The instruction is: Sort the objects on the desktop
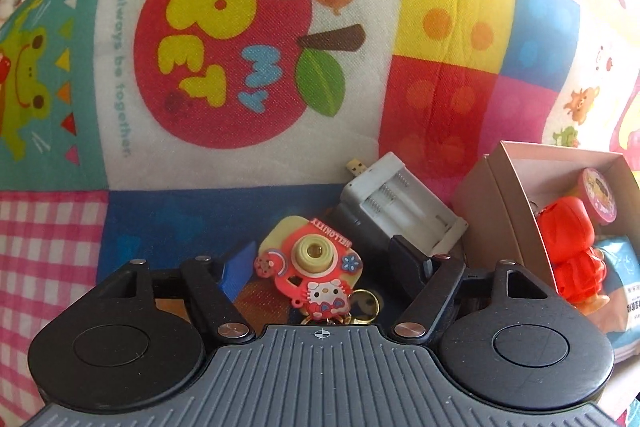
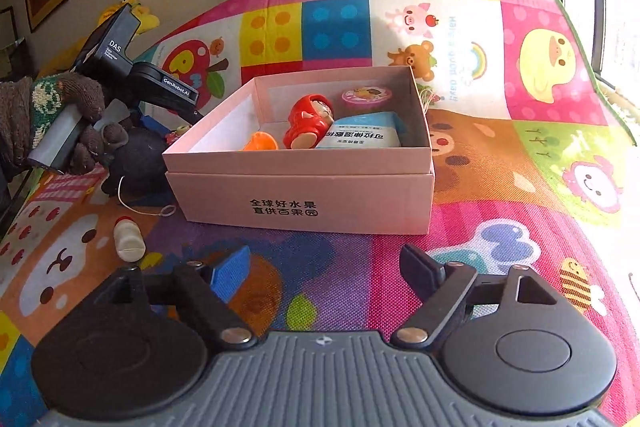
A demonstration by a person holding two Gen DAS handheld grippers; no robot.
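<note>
The left gripper (image 1: 320,259) is spread wide around the keychain (image 1: 310,269), seemingly without touching it; a charger (image 1: 394,205) lies just ahead. The right gripper (image 2: 328,267) hangs spread before the box (image 2: 300,199).

Play mat (image 2: 520,187): multicoloured cartoon patchwork. Box (image 2: 304,203): pale pink, black print. Figurine (image 2: 308,123): red. Keychain (image 1: 316,267) at its 9 o'clock: red, cream lens.

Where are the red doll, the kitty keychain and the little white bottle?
red doll (image 2: 306,121), right wrist view, on its red hood.
kitty keychain (image 1: 314,269), left wrist view, on its red front.
white bottle (image 2: 129,243), right wrist view, on its side.
</note>
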